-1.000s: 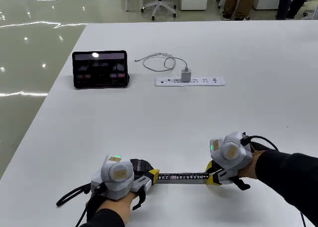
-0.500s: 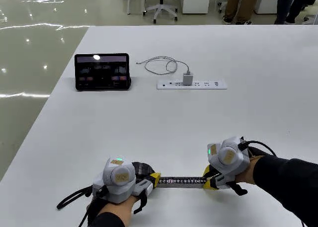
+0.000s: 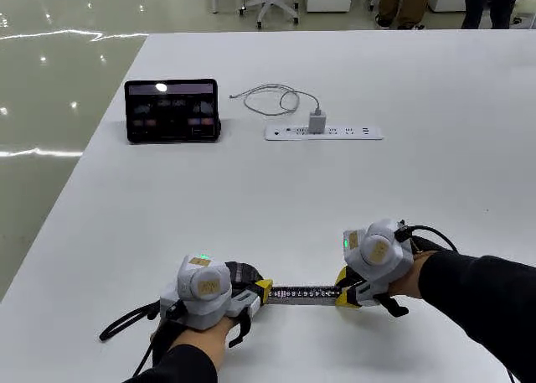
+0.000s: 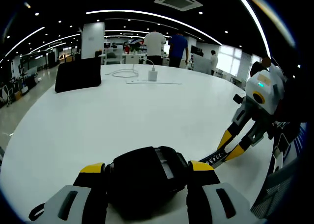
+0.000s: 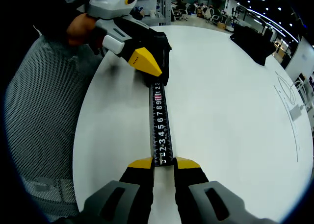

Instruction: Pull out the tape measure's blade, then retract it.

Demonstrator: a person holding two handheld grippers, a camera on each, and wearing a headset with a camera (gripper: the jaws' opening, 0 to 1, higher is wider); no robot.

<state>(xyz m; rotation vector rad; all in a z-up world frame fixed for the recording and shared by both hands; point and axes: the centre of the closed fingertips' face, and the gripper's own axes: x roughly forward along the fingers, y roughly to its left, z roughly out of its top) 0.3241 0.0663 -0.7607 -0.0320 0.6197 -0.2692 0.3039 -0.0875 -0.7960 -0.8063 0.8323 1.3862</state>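
The black tape measure case (image 3: 242, 276) lies on the white table (image 3: 276, 199) near its front edge, with my left gripper (image 3: 252, 288) shut around it. In the left gripper view the case (image 4: 147, 177) sits between the yellow-tipped jaws of the left gripper (image 4: 147, 168). A short length of the blade (image 3: 303, 293) runs right from the case to my right gripper (image 3: 342, 289). The right gripper view shows the numbered blade (image 5: 159, 121) leading back to the case (image 5: 156, 50), and the right gripper (image 5: 163, 163) shut on the blade's end.
A dark tablet (image 3: 172, 109) stands at the back left, near the table's left edge. A white power strip (image 3: 324, 133) with a plugged charger and coiled cable (image 3: 272, 100) lies mid-table. An office chair (image 3: 272, 2) and people's legs stand beyond the far edge.
My right gripper has moved left toward the case, still holding the blade's end, so less blade shows between the grippers. The left gripper has kept its hold on the case.
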